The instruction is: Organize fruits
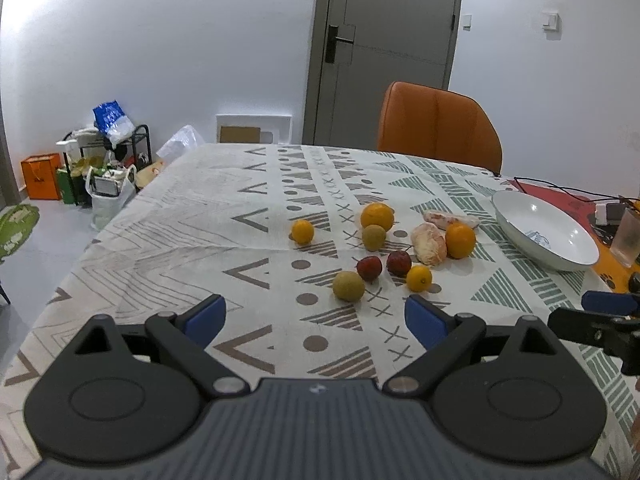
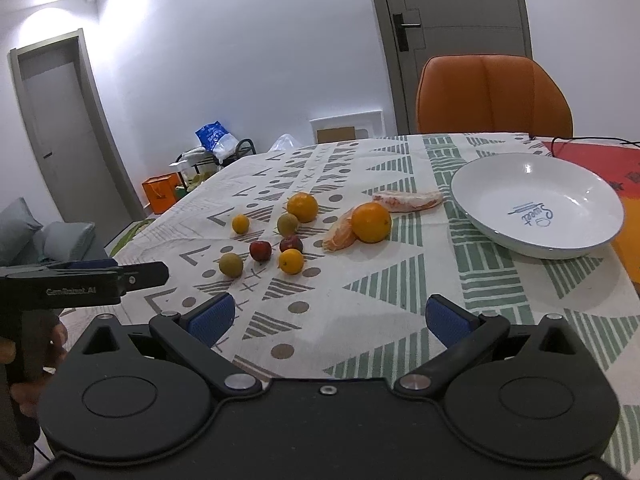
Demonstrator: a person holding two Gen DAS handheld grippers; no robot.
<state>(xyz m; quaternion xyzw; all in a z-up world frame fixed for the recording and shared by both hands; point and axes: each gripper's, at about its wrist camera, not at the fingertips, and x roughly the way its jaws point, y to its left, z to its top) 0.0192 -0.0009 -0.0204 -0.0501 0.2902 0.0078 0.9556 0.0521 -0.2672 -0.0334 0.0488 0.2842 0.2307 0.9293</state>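
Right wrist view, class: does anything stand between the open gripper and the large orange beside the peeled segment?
Nothing visible does. Only bare tablecloth lies between the right gripper and the large orange; the peeled segment touches its left side.

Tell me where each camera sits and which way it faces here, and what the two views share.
Left wrist: sits behind the open left claw, looking across the patterned table at the scattered fruit; the right claw pokes in at the right edge.
Right wrist: sits behind the open right claw, facing the same way, nearer the white bowl; the left claw and the hand holding it show at left.
Shared: the fruit cluster, bowl, orange chair and door.
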